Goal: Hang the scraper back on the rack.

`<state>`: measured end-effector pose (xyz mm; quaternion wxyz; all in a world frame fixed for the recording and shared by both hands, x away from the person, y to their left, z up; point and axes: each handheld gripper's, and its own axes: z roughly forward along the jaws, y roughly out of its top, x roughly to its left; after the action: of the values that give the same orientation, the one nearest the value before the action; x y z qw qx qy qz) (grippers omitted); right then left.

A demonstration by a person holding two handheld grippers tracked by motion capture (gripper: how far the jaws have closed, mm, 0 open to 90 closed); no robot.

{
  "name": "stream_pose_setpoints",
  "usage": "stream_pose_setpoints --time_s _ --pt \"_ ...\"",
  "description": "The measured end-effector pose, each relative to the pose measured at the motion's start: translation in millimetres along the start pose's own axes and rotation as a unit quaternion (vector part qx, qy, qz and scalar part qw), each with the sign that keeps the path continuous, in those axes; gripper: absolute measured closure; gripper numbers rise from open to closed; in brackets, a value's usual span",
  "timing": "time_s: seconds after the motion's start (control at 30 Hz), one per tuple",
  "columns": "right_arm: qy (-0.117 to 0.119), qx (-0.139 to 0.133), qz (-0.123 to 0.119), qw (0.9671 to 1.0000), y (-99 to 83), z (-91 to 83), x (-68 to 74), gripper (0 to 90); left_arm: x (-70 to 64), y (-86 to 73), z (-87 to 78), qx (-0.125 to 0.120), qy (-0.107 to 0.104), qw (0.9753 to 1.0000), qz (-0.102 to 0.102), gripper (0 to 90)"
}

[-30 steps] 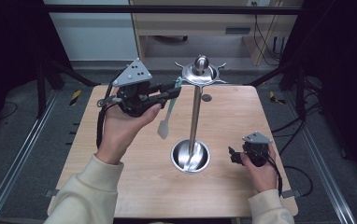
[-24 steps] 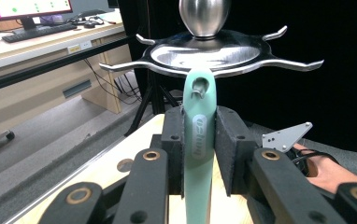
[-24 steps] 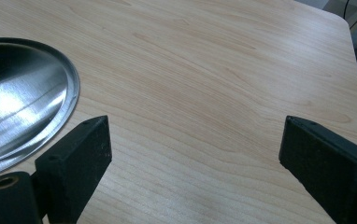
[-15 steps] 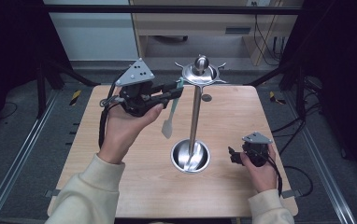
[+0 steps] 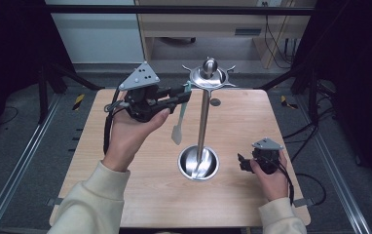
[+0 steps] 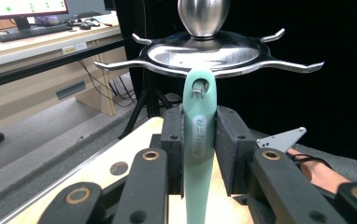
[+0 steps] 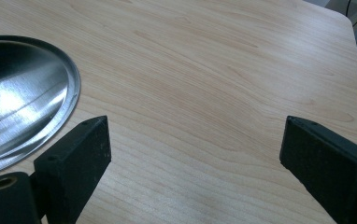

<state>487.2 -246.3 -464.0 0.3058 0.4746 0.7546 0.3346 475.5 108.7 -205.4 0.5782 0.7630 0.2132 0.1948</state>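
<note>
Seen from above, the left gripper (image 5: pixel 186 93) is raised near the far edge of the wooden table (image 5: pixel 125 195), jaws pinching a pale green spatula (image 5: pixel 179 122) beside the metal stand (image 5: pixel 204 78). The left gripper view reveals the handle's hole meeting a hook. The right gripper (image 5: pixel 242 163) rests near the right edge, jaws spread wide, beside the stand's base (image 7: pixel 22 107).

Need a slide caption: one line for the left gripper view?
Left tongs clamp a mint-green utensil, its handle hole meeting a hook on the steel hanging rack.
</note>
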Motion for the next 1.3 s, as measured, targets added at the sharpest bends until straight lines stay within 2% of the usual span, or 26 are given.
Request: stream_pose_setpoints --time_s 0.87,1.0,1.2,1.3 --pt "0.002 0.003 0.002 1.0000 0.0 0.8 1.1 8.9 1.0 0.6 -4.5 0.006 0.000 0.9999 0.010 73.1" --pt "0.002 0.003 0.002 1.0000 -0.1 0.8 0.9 8.8 1.2 0.4 -3.5 0.006 -0.001 1.0000 0.006 72.6" --pt "0.001 0.003 0.001 1.0000 -0.4 0.7 0.3 8.8 1.7 0.4 -7.3 0.005 0.009 0.9999 0.007 67.8" --pt "0.002 0.002 0.002 1.0000 -0.4 0.6 0.3 8.8 0.7 0.7 -11.8 0.004 0.014 0.9998 0.012 59.4"
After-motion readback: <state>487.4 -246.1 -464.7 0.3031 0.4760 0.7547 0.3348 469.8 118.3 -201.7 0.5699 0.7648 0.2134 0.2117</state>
